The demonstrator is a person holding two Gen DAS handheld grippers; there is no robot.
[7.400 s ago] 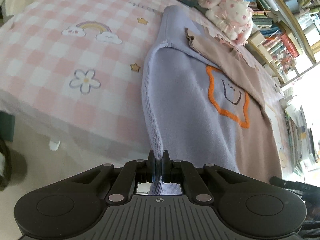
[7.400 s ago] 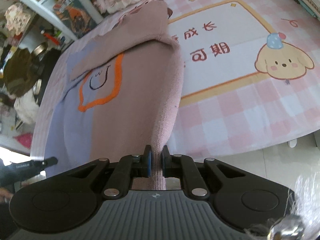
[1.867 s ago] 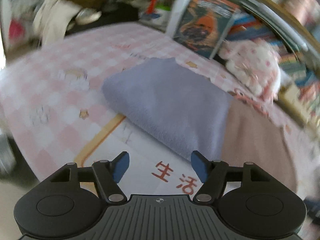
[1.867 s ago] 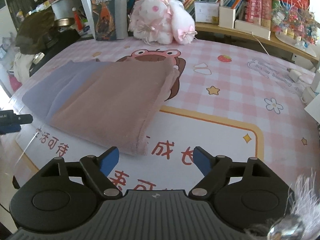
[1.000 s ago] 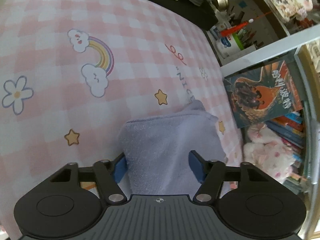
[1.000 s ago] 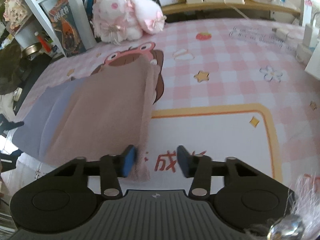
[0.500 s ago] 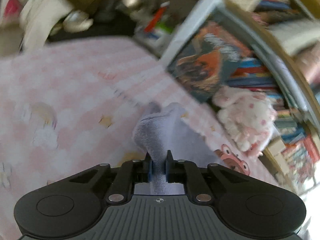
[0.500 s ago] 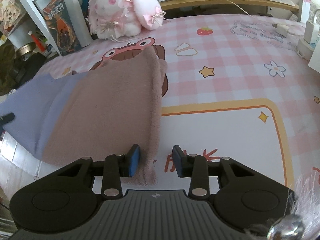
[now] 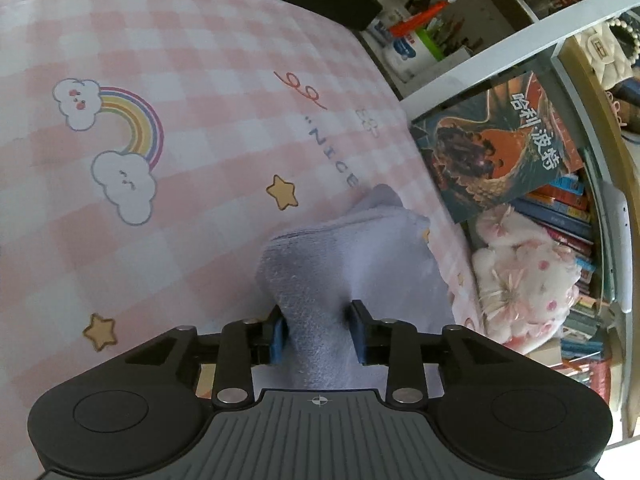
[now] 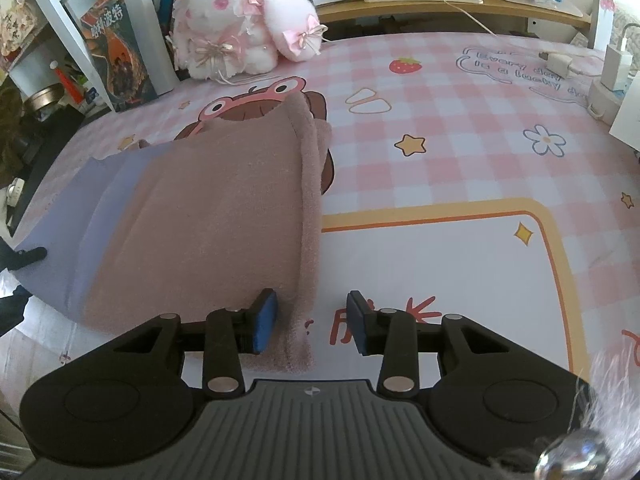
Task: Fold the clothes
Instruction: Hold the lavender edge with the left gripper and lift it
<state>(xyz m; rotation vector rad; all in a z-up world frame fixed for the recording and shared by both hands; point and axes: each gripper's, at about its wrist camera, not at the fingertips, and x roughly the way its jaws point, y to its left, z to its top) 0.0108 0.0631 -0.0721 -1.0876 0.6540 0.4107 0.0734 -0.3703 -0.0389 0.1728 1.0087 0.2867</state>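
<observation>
Each camera sits close behind its fingers, looking forward and down. Both see the folded sweater [image 9: 320, 280] [image 10: 208, 216] between them.

My blue-padded left gripper [image 9: 318, 334] bites lilac sweater [image 9: 344, 256]; its other half [image 10: 208, 216] is dusty pink. Pink-and-white checked tablecloth [image 9: 180, 80], pastel rainbow [image 9: 132, 120].

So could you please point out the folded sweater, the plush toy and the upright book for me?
folded sweater [image 10: 208, 216], right wrist view, its brown top face.
plush toy [image 10: 240, 20], right wrist view, its white body.
upright book [image 9: 492, 148], left wrist view, its front cover.
</observation>
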